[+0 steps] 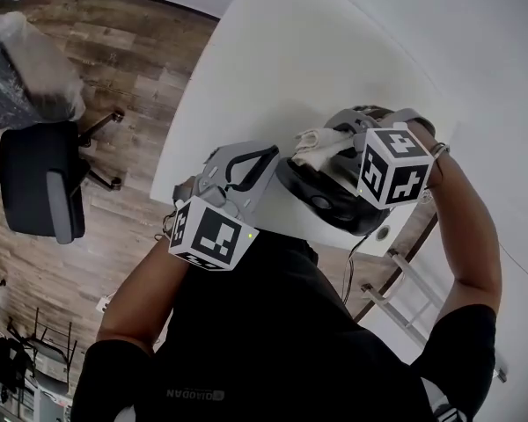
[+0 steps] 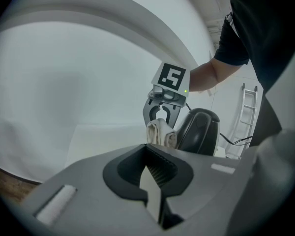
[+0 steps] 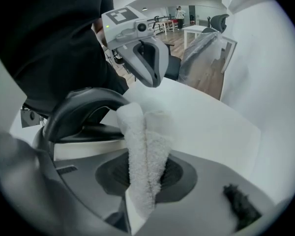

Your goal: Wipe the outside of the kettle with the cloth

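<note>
A black kettle (image 1: 331, 202) stands near the front edge of the white table (image 1: 273, 60). My right gripper (image 1: 336, 144) is over the top of the kettle and is shut on a folded white cloth (image 1: 319, 145). In the right gripper view the cloth (image 3: 145, 136) sticks up between the jaws, with the kettle's curved handle (image 3: 81, 104) just left of it. My left gripper (image 1: 271, 160) hovers at the kettle's left side, jaws shut on nothing. From the left gripper view I see the cloth (image 2: 161, 132) hanging against the kettle (image 2: 199, 131).
A black office chair (image 1: 40, 178) stands on the wooden floor to the left, with a plastic-covered item (image 1: 26, 69) behind it. A metal ladder-like frame (image 1: 403, 295) lies past the table's right corner. A cable (image 2: 238, 140) runs from the kettle's base.
</note>
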{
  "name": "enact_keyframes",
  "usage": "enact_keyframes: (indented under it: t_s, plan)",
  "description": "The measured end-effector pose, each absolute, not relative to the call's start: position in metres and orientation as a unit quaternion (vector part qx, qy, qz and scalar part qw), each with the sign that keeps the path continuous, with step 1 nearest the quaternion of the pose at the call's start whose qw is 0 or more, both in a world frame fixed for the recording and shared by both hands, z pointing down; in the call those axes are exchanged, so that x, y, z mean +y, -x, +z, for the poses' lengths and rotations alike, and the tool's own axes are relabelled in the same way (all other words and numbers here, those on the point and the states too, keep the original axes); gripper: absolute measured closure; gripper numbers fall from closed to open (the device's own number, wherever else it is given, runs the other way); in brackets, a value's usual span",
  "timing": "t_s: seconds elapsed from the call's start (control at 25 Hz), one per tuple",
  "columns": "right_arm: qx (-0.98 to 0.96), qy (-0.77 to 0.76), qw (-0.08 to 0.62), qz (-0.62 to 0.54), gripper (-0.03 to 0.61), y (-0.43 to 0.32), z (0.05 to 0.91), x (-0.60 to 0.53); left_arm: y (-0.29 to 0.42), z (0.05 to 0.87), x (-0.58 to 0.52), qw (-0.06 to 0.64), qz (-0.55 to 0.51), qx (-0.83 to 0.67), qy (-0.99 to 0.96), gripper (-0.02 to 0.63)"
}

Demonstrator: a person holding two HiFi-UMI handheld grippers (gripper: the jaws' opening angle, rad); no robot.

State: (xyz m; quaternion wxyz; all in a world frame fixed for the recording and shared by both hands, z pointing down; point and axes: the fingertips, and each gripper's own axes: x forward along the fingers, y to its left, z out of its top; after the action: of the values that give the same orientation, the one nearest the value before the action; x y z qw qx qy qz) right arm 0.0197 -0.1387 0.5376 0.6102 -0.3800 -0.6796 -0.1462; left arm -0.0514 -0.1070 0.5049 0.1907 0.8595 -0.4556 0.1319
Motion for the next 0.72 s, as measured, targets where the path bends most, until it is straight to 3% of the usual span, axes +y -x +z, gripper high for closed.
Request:
enact_keyframes:
  t_s: [0.72]
  plan:
    - [-0.639,0.36,0.675,-0.073,0.485,-0.025,0.63,-0.135,0.071,0.507,-0.094,0.174,0.157,-0.412,-0.881,0.606]
